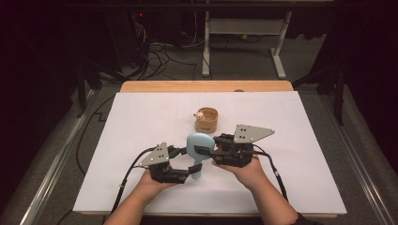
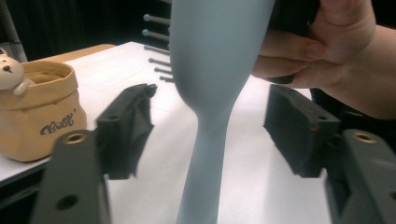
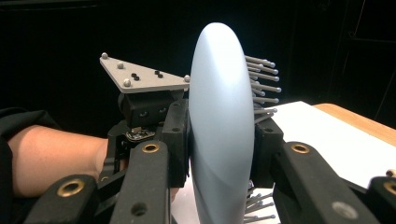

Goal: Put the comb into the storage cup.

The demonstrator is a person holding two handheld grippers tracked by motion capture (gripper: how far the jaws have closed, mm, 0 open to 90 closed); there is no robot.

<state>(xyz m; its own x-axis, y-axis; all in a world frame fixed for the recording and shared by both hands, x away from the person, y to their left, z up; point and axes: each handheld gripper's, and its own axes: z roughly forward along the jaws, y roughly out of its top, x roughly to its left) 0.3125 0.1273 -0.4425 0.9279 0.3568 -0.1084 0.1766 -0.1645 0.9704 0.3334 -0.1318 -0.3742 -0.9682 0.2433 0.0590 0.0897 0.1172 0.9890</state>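
A pale blue hairbrush (image 1: 199,145) hangs over the white mat, head up and handle pointing toward me. My right gripper (image 1: 205,151) is shut on the brush head (image 3: 222,121), one pad on its smooth back and one among the metal bristles (image 3: 261,74). My left gripper (image 1: 192,169) stands open around the handle (image 2: 208,140), and both of its pads (image 2: 133,121) are clear of it. In the right gripper view the left gripper's grey plate (image 3: 140,77) sits just behind the brush.
A tan pot (image 1: 207,120) with a small bear figure (image 2: 8,70) on its rim stands on the white mat (image 1: 141,122) beyond the brush. The wooden table edge (image 1: 206,86) runs along the back. Cables and desk legs (image 1: 205,47) lie on the floor behind.
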